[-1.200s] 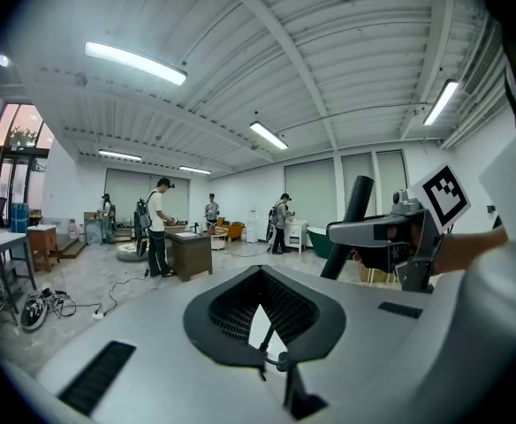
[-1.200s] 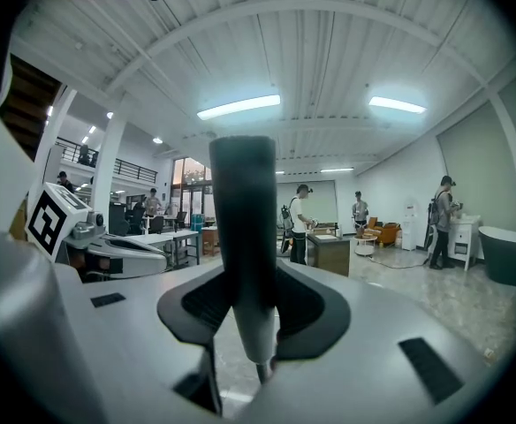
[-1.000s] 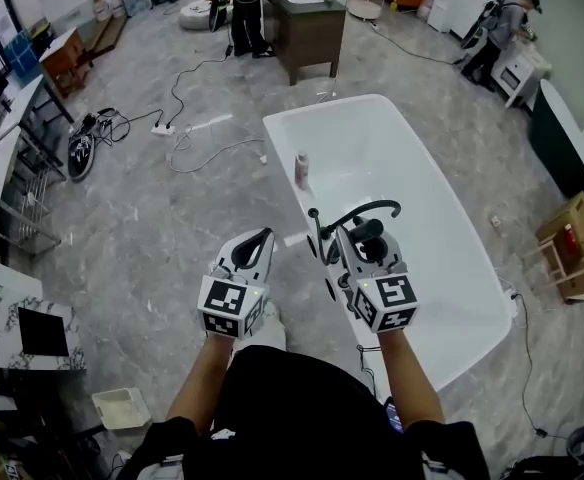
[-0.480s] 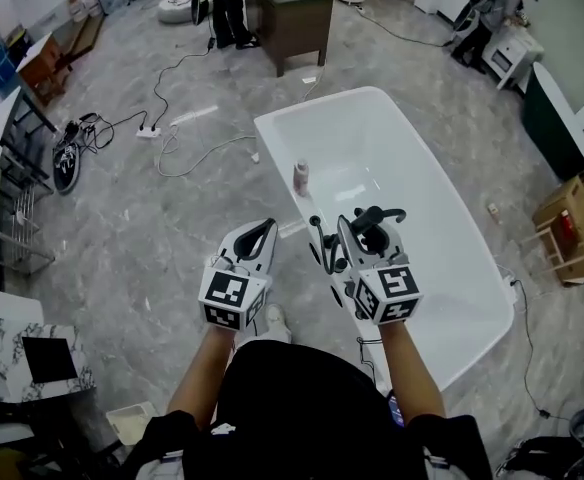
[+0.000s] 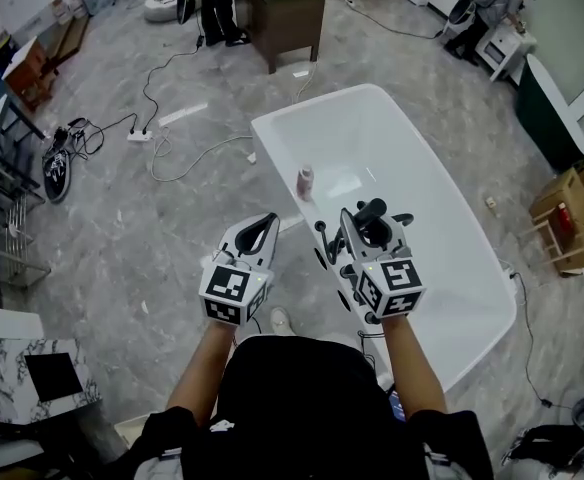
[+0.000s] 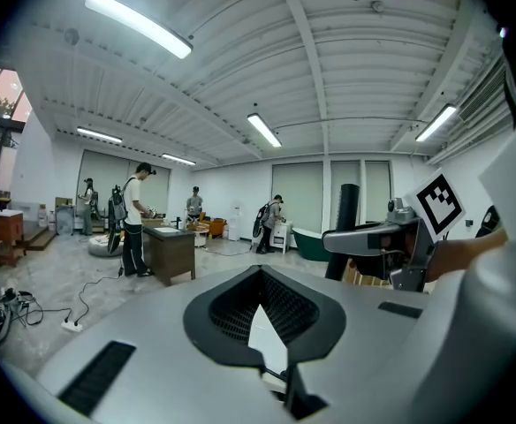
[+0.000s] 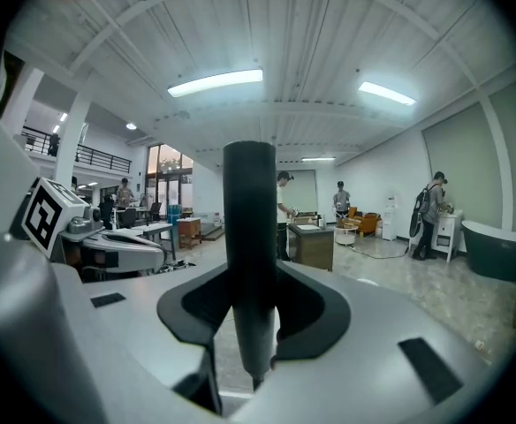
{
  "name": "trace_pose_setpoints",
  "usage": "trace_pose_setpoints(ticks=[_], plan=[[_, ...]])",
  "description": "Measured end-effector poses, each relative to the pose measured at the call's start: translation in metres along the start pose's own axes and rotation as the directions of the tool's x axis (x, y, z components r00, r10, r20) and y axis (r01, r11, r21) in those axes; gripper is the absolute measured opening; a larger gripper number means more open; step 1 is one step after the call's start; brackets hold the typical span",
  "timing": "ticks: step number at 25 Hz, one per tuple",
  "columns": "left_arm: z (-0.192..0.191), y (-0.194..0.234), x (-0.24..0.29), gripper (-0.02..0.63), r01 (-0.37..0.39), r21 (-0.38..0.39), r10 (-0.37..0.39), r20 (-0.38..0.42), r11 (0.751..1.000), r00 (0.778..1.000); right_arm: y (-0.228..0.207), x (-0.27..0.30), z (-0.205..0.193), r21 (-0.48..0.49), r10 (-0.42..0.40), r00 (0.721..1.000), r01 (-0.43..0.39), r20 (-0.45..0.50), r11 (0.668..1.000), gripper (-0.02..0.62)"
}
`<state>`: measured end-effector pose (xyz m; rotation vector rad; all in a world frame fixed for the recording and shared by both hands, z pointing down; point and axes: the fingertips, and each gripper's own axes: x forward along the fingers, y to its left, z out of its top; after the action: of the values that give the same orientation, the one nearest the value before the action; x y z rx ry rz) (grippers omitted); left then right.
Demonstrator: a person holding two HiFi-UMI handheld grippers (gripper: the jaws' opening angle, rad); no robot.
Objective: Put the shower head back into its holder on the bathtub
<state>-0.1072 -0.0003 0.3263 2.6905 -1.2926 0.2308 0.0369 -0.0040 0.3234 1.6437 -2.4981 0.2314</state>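
In the head view my right gripper [image 5: 370, 220] is shut on the black shower head [image 5: 373, 211], with the handle upright between the jaws. It hangs over the near left rim of the white bathtub [image 5: 442, 183]. The hose [image 5: 402, 218] loops from the shower head to a black fixture [image 5: 321, 236] on that rim, just left of the gripper. The right gripper view shows the handle [image 7: 249, 263] filling the gap between the jaws. My left gripper [image 5: 260, 230] is over the floor beside the tub, shut, with nothing in it.
A pinkish bottle [image 5: 305, 180] stands on the tub's left rim ahead of the grippers. Cables and a power strip [image 5: 137, 135] lie on the floor to the left. A dark desk [image 5: 290, 13] with a person [image 5: 215, 3] beside it stands further off. Cardboard boxes [image 5: 570, 223] sit at the right.
Both grippers have been carried forward along the tub's left side, closer to the bottle. The right one still holds the shower head and the left one is still empty.
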Motion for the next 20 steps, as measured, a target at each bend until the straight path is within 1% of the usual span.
trace_pose_setpoints(ticks=[5,11,15,20], plan=[[-0.011,0.018,0.009,0.014,0.01,-0.009,-0.01,-0.016,1.0,1.0,-0.001,0.021,-0.006,-0.004,-0.013,1.0,0.013,-0.01,1.0,0.137],[-0.02,0.024,0.033,0.014,0.029,-0.02,-0.03,-0.048,0.999,0.998,-0.017,0.041,-0.005,-0.001,-0.023,1.0,0.023,-0.015,1.0,0.137],[-0.018,0.025,0.056,0.014,0.032,-0.02,-0.033,-0.056,0.999,0.998,-0.034,0.054,-0.006,0.011,-0.017,1.0,0.017,-0.022,1.0,0.137],[-0.007,0.031,0.085,0.014,0.022,-0.023,-0.023,-0.052,0.999,0.998,-0.051,0.079,-0.005,0.006,0.01,0.999,-0.009,-0.04,1.0,0.137]])
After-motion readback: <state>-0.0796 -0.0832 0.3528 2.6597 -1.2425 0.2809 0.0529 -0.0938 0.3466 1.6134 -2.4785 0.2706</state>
